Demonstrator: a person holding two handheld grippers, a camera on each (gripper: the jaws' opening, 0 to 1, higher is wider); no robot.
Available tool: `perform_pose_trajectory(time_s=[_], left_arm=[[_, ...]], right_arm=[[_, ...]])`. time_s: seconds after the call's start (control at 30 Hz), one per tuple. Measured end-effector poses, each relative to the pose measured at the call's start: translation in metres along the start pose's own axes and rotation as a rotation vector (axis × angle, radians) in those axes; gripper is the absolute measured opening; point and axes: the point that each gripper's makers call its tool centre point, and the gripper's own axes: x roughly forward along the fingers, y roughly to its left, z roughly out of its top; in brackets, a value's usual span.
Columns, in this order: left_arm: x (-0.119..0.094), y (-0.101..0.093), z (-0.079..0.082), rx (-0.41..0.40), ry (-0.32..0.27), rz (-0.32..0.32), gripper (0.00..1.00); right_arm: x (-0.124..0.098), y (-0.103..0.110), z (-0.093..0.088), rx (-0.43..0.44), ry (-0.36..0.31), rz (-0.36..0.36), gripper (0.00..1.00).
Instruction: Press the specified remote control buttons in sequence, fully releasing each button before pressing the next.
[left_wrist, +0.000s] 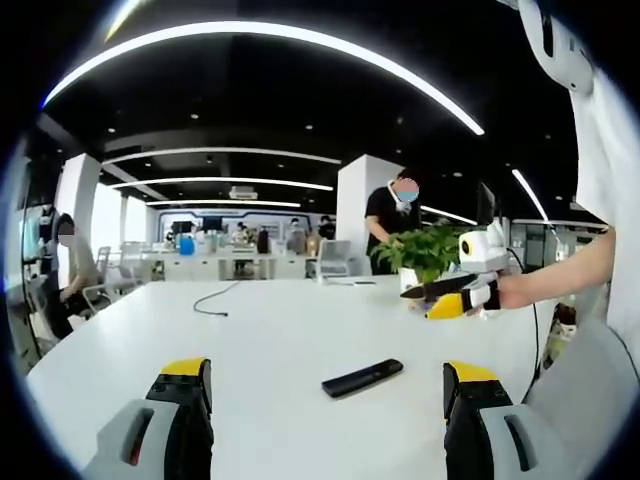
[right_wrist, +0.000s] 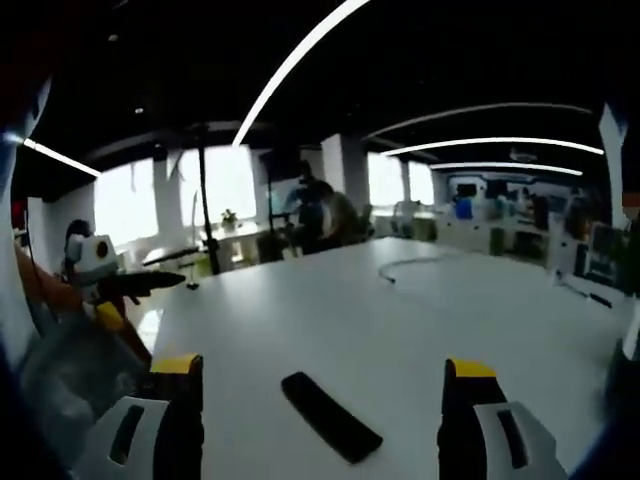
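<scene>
Both grippers (left_wrist: 328, 400) (right_wrist: 320, 400) wide apart, empty

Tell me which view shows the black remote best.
The right gripper view: the remote lies large and close between that hand-held gripper's jaws. In the left gripper view the remote is smaller, farther off, though sharper, on the white table.
</scene>
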Motion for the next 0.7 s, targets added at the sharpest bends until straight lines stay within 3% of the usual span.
perform_pose_trajectory(time_s=[0.23,0.47,0.7], left_arm=[[0.000,-0.002,0.001,-0.013,-0.004,-0.011,1.00],[0.000,-0.001,0.000,-0.018,-0.002,-0.005,1.00],[0.001,-0.003,-0.002,-0.016,0.010,-0.018,1.00]], right_arm=[[-0.007,0.008,0.008,-0.036,-0.004,-0.009,0.99],[-0.020,0.019,0.000,-0.044,0.003,-0.035,0.99],[-0.036,0.018,0.011,-0.025,-0.045,-0.096,0.99]])
